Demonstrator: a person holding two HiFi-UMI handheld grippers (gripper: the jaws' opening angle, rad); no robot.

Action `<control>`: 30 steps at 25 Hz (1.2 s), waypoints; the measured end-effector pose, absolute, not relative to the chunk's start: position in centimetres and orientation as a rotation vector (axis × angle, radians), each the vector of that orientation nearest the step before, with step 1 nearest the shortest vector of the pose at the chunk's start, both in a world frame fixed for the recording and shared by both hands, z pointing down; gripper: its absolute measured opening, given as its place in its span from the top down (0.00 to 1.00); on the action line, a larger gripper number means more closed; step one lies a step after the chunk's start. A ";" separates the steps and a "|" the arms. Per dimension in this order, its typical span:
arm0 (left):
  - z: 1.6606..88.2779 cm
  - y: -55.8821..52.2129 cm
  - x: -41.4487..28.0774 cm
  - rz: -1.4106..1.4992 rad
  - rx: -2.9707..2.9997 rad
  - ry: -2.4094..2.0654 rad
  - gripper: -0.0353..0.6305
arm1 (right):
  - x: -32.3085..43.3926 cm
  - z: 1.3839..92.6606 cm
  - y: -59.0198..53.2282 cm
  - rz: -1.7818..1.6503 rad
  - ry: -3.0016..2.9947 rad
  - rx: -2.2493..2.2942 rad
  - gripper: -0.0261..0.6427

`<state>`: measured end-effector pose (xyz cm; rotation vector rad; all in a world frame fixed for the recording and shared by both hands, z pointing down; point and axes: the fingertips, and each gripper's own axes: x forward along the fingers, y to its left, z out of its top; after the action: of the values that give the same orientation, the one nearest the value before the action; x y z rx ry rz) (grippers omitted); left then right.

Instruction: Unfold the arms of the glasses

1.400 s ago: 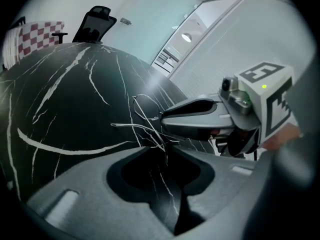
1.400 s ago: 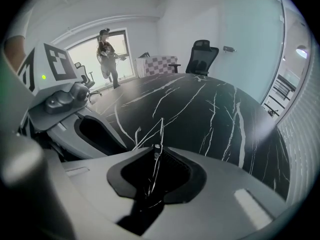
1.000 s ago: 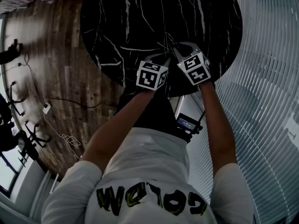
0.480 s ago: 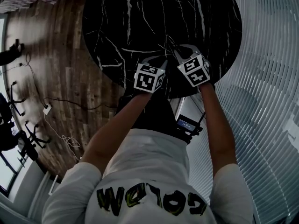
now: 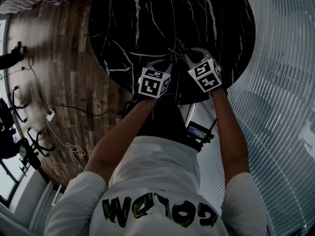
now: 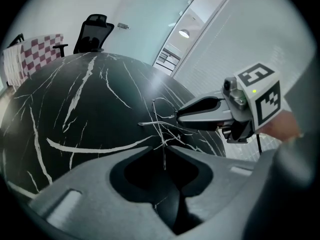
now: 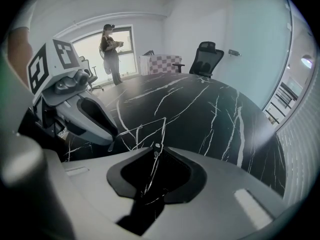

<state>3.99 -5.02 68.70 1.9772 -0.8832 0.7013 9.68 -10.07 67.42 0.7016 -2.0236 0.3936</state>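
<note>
Thin wire-framed glasses lie on the round black marble table, near its front edge. My right gripper is shut on the frame; in the right gripper view the wire and a small hinge sit between its fingertips. My left gripper is just to the left of it, its jaws closing. In the left gripper view one thin arm of the glasses runs up between the fingertips, and a narrow gap still shows. The right gripper reaches in from the right there.
The table's front edge lies right under both hands. A black office chair and a checked cloth stand at the far side. A person stands by the window. Cables lie on the wooden floor at the left.
My left gripper has slid a little to the left in the head view. The right gripper has stayed where it was.
</note>
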 end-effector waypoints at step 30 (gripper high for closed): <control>68.7 -7.0 0.3 0.891 2.088 -0.942 0.85 | 10.1 67.3 -9.9 0.380 -2.023 0.685 0.88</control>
<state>0.34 -7.02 68.65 2.0878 -0.9418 0.8913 10.10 -9.95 67.35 0.6849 -2.0228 0.3804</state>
